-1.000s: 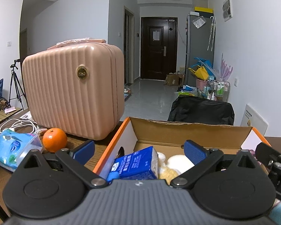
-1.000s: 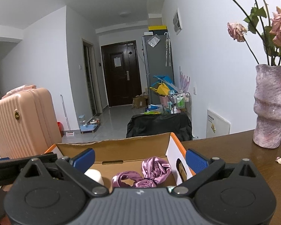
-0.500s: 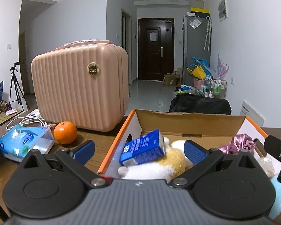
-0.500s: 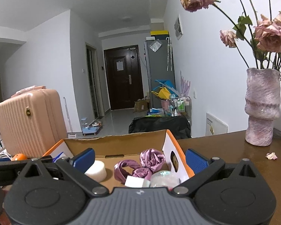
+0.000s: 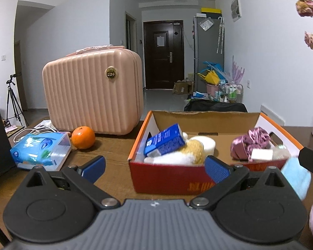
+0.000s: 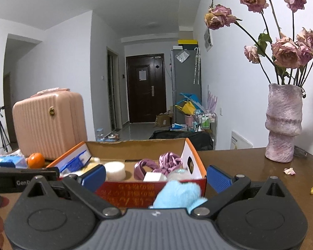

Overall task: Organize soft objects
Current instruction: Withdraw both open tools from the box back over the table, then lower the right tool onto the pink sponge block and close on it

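An open cardboard box (image 5: 177, 179) with a red front stands on the brown table and also shows in the right wrist view (image 6: 152, 191). Inside lie a blue tissue pack (image 5: 163, 140), a white and yellow plush (image 5: 189, 153), a white sponge (image 6: 114, 169) and a purple satin scrunchie (image 5: 250, 143). A light blue fluffy cloth (image 6: 177, 193) lies in front of the box, between the right gripper's fingers. My left gripper (image 5: 154, 166) is open and empty, in front of the box. My right gripper (image 6: 155, 177) is open around the blue cloth.
A pink ribbed case (image 5: 94, 89) stands behind an orange (image 5: 83, 137) and a wet-wipe pack (image 5: 41, 151) at the left. A pink vase with dried roses (image 6: 283, 125) stands at the right. Petals (image 6: 289, 171) lie on the table.
Both grippers have pulled back from above the box, so its red front now shows. The blue fluffy cloth has come into view in front of the box.
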Demonstrator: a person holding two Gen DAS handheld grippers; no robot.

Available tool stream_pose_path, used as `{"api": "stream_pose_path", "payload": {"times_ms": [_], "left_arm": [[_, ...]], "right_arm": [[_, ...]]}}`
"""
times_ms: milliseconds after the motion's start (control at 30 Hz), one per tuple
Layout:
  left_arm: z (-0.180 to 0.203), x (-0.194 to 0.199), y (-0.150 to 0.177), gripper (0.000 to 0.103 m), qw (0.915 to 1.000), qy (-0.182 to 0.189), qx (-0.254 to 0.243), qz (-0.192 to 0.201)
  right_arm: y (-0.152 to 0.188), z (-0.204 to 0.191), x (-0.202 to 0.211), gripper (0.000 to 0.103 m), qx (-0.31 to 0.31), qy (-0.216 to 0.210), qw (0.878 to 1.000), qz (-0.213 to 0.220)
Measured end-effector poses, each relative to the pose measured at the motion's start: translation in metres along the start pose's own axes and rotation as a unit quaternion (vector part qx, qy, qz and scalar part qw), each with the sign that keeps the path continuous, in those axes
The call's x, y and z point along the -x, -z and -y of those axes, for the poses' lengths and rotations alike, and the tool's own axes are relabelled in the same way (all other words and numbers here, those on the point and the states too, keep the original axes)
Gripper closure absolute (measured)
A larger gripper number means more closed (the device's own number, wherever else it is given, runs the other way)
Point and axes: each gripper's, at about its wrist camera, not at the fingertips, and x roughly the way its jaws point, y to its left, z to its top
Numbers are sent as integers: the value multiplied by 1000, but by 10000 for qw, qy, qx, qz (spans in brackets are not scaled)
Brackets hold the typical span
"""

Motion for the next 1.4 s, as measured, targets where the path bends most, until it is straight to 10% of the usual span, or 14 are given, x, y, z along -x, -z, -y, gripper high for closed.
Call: {"api": "stream_pose_path", "payload": {"times_ms": [1400], "left_arm": [[-45, 67, 55, 0, 9978, 371, -315, -452]], "right_arm": [[54, -35, 47, 0, 597, -381, 9935, -891]]}}
